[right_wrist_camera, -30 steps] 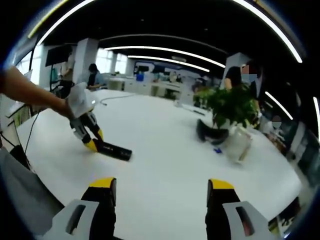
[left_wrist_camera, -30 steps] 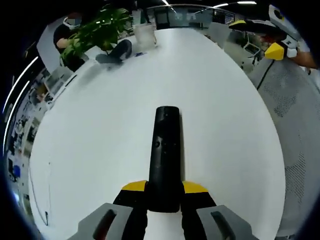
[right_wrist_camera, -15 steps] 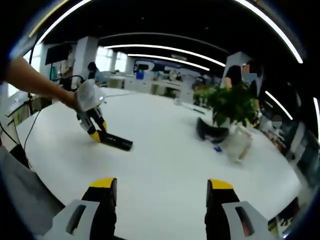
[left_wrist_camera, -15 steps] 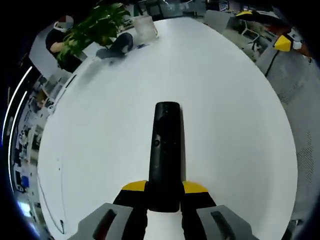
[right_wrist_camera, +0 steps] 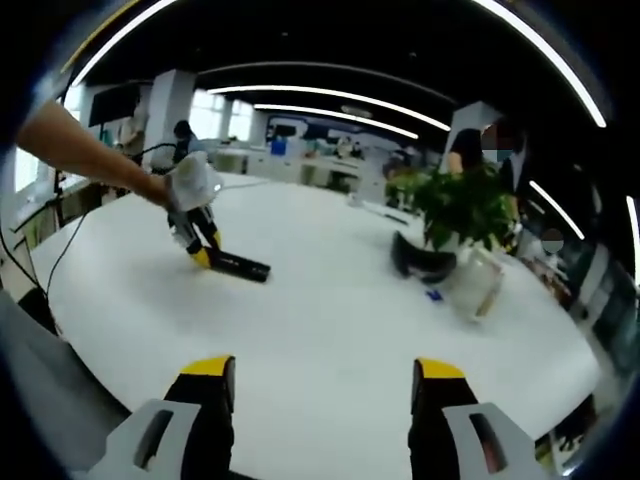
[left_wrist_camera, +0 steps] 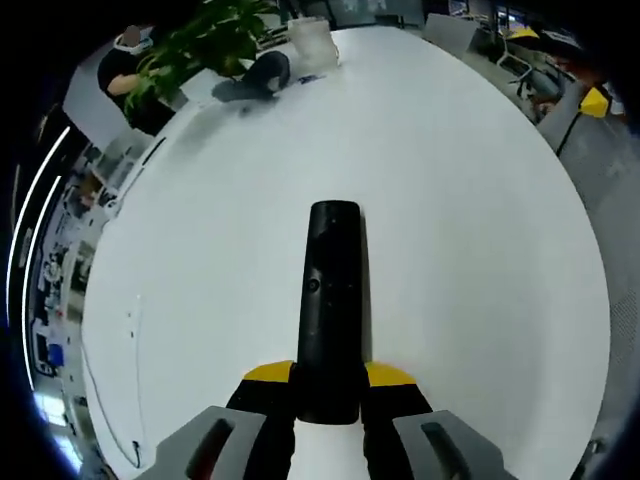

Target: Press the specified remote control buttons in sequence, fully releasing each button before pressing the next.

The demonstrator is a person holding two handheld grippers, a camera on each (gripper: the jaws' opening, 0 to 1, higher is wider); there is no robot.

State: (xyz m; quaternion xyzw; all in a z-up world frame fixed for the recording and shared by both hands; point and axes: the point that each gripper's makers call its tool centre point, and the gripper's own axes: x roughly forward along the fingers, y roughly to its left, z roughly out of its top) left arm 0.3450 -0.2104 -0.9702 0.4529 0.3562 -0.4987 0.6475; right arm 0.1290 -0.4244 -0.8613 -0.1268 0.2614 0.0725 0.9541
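Observation:
A long black remote control (left_wrist_camera: 326, 300) with a small round button near its middle sticks out forward from my left gripper (left_wrist_camera: 327, 382), whose yellow-tipped jaws are shut on its near end. In the right gripper view the same remote (right_wrist_camera: 238, 266) lies low over the white table (right_wrist_camera: 330, 330), held by the left gripper (right_wrist_camera: 203, 250) in a person's hand. My right gripper (right_wrist_camera: 322, 380) stands open over the table's near part, jaws wide apart, nothing between them, well apart from the remote.
A potted green plant (right_wrist_camera: 458, 212), a dark curved object (right_wrist_camera: 424, 262) and a clear container (right_wrist_camera: 474, 285) stand at the table's far side. The plant (left_wrist_camera: 205, 45) and container (left_wrist_camera: 310, 40) also show at the top of the left gripper view. People stand behind the table.
The left gripper has carried the remote farther across the table, away from the right gripper. The right gripper has stayed put and open.

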